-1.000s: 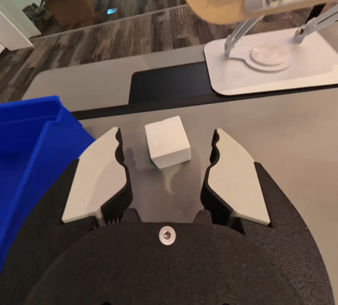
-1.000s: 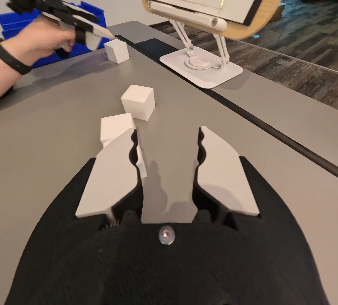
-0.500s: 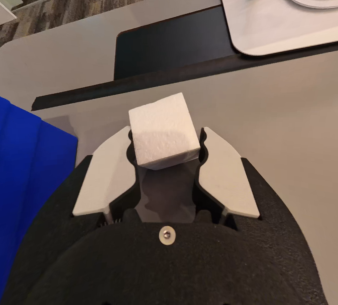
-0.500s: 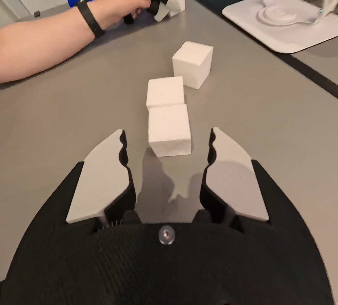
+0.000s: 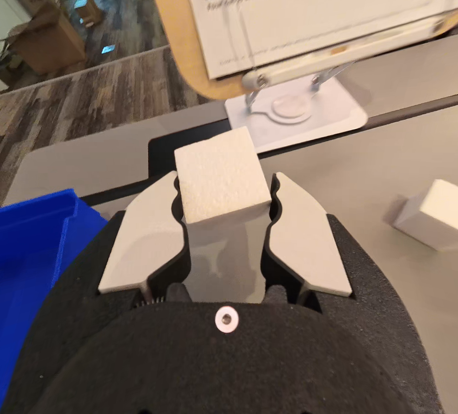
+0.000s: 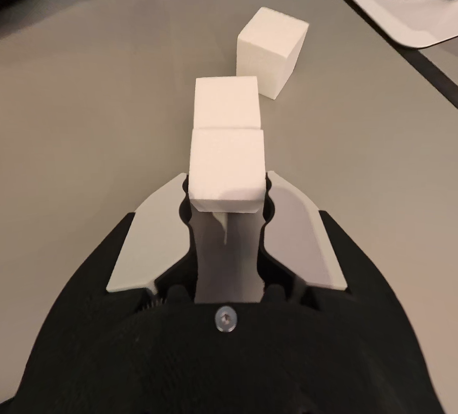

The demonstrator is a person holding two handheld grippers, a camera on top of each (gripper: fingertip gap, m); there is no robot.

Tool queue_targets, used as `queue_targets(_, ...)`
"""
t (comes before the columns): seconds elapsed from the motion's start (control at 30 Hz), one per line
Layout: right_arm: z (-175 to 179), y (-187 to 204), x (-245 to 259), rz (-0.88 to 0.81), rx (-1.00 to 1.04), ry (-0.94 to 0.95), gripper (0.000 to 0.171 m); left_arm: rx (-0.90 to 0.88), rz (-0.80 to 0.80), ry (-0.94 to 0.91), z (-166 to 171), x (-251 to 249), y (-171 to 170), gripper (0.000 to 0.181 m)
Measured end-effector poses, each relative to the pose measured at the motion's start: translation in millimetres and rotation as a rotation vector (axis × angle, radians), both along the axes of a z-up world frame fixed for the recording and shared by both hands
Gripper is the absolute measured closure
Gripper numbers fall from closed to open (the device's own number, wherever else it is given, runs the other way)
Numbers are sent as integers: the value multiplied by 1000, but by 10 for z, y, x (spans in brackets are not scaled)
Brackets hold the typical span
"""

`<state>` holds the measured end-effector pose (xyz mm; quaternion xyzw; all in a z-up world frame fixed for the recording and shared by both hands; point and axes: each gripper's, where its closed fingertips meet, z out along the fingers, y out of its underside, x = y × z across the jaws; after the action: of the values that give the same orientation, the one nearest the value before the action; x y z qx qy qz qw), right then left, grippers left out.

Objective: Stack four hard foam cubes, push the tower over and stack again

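A: In the left wrist view, what was the left tool (image 5: 224, 187) doing?

B: It pinched a white hard foam cube (image 5: 219, 176) between its two pale fingertips (image 5: 161, 193), one tip pressed to each side. The cube sat tilted and looked lifted clear of the grey bench (image 5: 347, 178), though I could not be sure.

A: Anything else there?

B: A blue plastic bin (image 5: 32, 240) lay at the near left, just beside the tool. A second white foam cube (image 5: 428, 218), blurred, rested on the bench to the right, well apart. Far off stood a wooden-edged board on a white stand (image 5: 297, 114), its base on the bench, with a black strip (image 5: 158, 154) running along behind the held cube.

A: And the right wrist view?

B: The right tool (image 6: 226, 182) was closed against the nearest white foam cube (image 6: 225, 166), a fingertip (image 6: 171, 188) on each side face. Whether that cube was off the bench (image 6: 99, 104) I could not tell.

A: The other cubes?

B: Another white foam cube (image 6: 226, 102) lay just beyond it, seemingly touching. A third cube (image 6: 270, 49) stood farther off to the right, turned at an angle, near that one. The white stand base (image 6: 396, 2) filled the far right corner.
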<state>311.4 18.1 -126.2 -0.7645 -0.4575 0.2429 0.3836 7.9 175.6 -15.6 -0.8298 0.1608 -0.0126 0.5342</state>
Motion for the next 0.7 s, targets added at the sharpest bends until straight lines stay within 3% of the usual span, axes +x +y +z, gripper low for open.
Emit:
queue_targets(0.13, 416, 145, 127, -158, 59, 117, 114, 53, -168, -29, 346, 323, -259, 113)
queue_targets(0.27, 897, 337, -158, -303, 85, 222, 114, 125, -173, 55, 610, 351, -388, 113)
queue_targets(0.47, 723, 752, -758, -411, 5, 26, 114, 125, -174, 53, 708, 269, -484, 113)
queue_targets(0.7, 479, 962, -944, -508, -62, -42, 114, 87, -157, -13, 666, 131, -456, 112)
